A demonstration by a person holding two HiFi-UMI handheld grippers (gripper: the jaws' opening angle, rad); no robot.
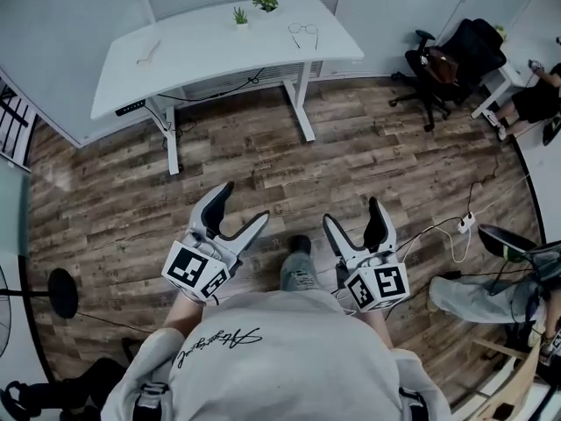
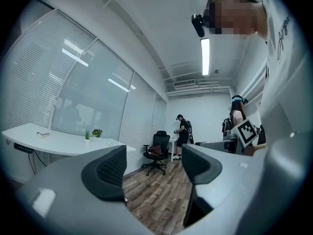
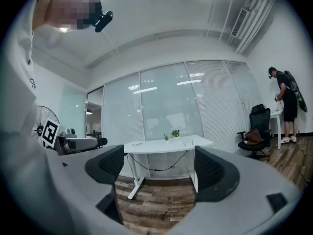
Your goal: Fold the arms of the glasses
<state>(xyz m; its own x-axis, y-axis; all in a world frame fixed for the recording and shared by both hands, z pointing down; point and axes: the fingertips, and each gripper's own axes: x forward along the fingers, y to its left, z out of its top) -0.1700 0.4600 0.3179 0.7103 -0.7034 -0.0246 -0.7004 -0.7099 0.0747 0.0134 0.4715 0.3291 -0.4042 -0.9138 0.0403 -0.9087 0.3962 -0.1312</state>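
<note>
The glasses (image 1: 304, 32) lie with arms open near the right end of the white desk (image 1: 193, 55), far from me across the room. They also show as a small wire shape (image 3: 187, 141) in the right gripper view. My left gripper (image 1: 238, 217) and right gripper (image 1: 358, 217) are held close to my body above the wooden floor. Both are open with nothing between their jaws. From the left gripper (image 2: 151, 166) I see the desk (image 2: 54, 142) at the left; the right gripper (image 3: 157, 170) faces the desk (image 3: 166, 145) straight on.
Two small potted plants (image 1: 254, 7) and a slim object (image 1: 147, 53) sit on the desk. A black office chair (image 1: 447, 64) stands at the right. Cables and a power strip (image 1: 465, 224) lie on the floor at the right. A fan base (image 1: 61, 292) is at the left. Another person (image 3: 286, 102) stands beyond.
</note>
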